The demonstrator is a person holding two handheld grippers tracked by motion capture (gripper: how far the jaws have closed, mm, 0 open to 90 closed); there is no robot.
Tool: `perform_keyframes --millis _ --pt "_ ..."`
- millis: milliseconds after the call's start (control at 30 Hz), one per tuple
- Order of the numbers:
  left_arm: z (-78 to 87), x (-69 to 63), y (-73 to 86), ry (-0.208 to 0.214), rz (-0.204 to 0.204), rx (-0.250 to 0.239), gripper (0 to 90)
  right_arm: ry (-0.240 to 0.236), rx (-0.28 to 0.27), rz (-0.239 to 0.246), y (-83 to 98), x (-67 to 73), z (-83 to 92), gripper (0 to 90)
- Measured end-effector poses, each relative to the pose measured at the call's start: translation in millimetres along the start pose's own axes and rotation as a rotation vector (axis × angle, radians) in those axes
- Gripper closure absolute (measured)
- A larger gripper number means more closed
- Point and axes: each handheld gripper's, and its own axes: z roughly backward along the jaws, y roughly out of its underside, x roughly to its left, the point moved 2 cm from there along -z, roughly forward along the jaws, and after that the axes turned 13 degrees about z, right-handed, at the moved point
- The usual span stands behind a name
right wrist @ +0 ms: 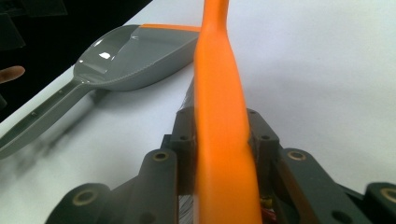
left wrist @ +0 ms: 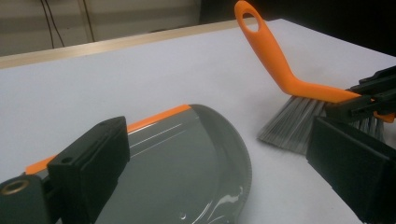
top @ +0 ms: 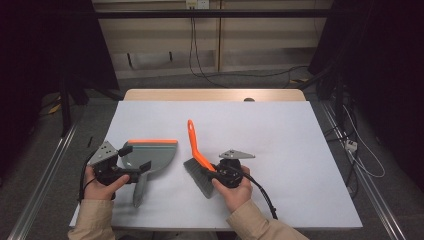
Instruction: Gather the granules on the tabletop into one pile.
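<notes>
In the high view, a grey dustpan (top: 152, 156) with an orange front lip lies on the white tabletop (top: 280, 130), at about 9 o'clock from the brush. Its handle points toward 6 o'clock, at the person's edge. The left gripper (top: 136, 159) sits at the pan's 8 o'clock side with its jaws spread wide, one above the pan's rear wall and one near the handle root; neither pad visibly presses on it. The orange-handled brush (top: 196, 150) stands at about 3 o'clock from the pan, handle rising toward 12 o'clock and grey bristles down on the sheet. The right gripper (top: 216, 170) clamps the brush at the base of its handle.

In the left gripper view, the two black jaws stand far apart at 8 and 4 o'clock, the dustpan's (left wrist: 196, 163) bowl between them, untouched by the pads. The brush (left wrist: 280, 70) is at 2 o'clock, its bristles resting on the tabletop (left wrist: 116, 84).

In the right gripper view, the jaws close on both sides of the orange brush handle (right wrist: 222, 135), which runs up toward 12 o'clock. The dustpan (right wrist: 135, 56) lies at 10 o'clock, apart from the brush.
</notes>
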Motion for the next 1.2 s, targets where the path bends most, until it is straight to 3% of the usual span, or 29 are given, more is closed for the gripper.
perform_keyframes --millis 367,1200 --pt "-2.3 -3.9 1.2 0.020 -0.003 0.001 5.8 0.024 0.003 -0.008 1.0 -3.4 5.0 70.2" --pt "-1.9 -4.2 0.4 0.015 0.001 -0.007 5.9 0.075 0.008 -0.033 4.7 -21.2 24.5 70.3"
